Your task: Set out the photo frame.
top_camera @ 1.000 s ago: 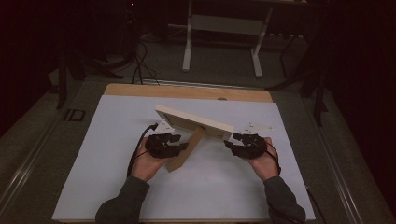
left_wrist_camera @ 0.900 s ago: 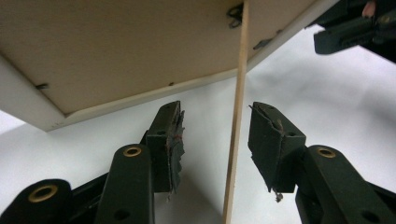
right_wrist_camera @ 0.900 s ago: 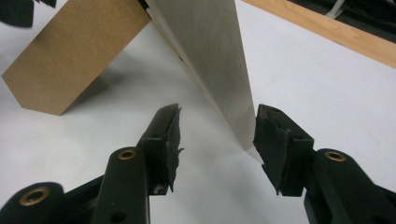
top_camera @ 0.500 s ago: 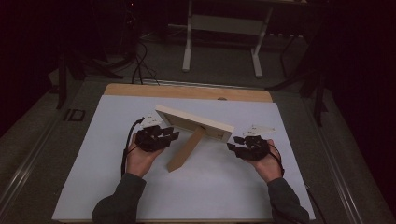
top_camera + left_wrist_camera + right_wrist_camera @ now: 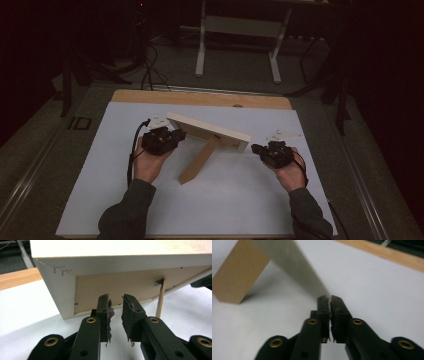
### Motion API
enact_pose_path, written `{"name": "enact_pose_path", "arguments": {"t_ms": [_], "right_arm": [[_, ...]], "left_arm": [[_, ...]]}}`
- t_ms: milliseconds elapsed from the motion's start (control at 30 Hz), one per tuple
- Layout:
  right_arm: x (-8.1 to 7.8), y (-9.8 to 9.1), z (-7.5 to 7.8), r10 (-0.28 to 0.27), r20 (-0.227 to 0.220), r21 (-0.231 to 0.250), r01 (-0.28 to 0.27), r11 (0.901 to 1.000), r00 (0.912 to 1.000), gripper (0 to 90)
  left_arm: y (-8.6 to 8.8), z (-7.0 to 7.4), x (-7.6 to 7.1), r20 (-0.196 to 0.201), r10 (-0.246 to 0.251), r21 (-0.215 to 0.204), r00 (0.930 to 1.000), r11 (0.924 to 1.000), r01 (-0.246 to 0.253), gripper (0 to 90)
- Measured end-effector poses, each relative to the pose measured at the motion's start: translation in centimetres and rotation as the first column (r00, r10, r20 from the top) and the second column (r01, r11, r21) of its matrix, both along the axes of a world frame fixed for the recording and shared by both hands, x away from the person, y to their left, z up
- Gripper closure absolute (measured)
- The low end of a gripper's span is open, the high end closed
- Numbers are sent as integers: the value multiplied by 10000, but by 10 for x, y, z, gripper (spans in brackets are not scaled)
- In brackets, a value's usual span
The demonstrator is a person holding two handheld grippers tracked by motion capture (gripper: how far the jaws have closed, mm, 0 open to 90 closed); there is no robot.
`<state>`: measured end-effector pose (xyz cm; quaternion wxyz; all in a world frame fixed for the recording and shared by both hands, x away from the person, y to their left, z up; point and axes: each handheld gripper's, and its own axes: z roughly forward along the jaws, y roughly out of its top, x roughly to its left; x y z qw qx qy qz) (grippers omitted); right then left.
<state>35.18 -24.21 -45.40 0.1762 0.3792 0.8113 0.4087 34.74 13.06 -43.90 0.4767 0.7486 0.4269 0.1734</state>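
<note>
A picture frame (image 5: 207, 131) stands near the middle of the table (image 5: 100, 200), its prop leg (image 5: 200, 160) running toward six o'clock. Hands (image 5: 147, 165) flank it at nine and three o'clock.

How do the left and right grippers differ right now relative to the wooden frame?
The left gripper has a narrow gap between its jaws, which have just been closing; the right gripper is shut with nothing between its jaws. The left gripper sits at the wooden frame's left end, facing its back panel; the right gripper points at its right end from just off it. Neither holds the frame.
</note>
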Motion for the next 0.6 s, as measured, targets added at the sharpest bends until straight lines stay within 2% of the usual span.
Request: {"name": "enact_pose_path", "arguments": {"t_ms": [233,467,600], "right_arm": [[6,4,13,-274,277,348,264,9990,9992,900],[11,12,21,-354,500,639,322,9974,9981,900],[15,13,23,-423,430,1001,379,9943,9982,900]], "left_arm": [[-3,3,3,-94,210,46,9997,9998,-210,892],[-6,5,6,-127,274,145,9995,9995,-272,898],[-8,6,7,-128,259,156,9996,9995,-257,898]]}}
